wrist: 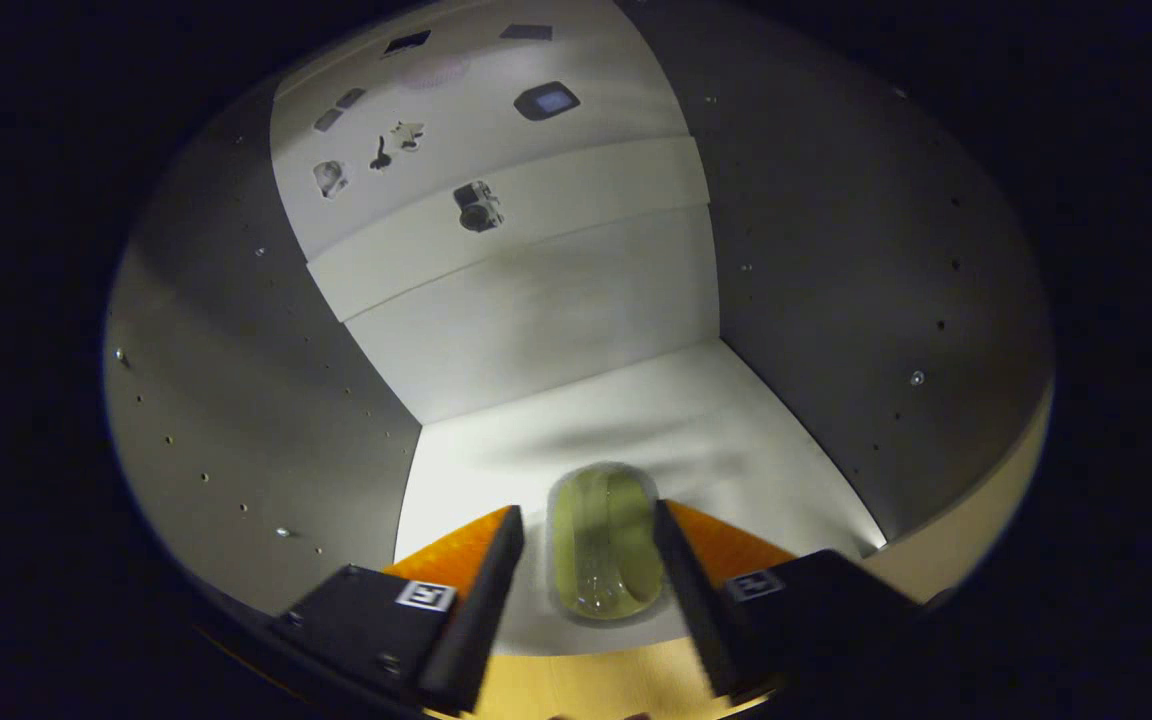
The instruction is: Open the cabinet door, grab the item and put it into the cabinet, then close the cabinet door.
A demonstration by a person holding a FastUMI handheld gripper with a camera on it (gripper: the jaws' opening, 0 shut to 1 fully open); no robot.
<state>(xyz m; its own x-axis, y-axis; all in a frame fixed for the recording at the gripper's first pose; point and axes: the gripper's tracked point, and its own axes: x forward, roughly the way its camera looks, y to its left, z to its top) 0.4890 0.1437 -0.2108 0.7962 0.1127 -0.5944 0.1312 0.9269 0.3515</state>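
Claw (586,560) fingers reach into the open grey-walled cabinet (236,400), spread apart with a gap on each side of the translucent yellow-green rounded plastic item (606,545). That item lies between them on the cabinet's white floor (656,420), touched by neither finger. Small dark stickers (477,206) dot the white back panel beyond.
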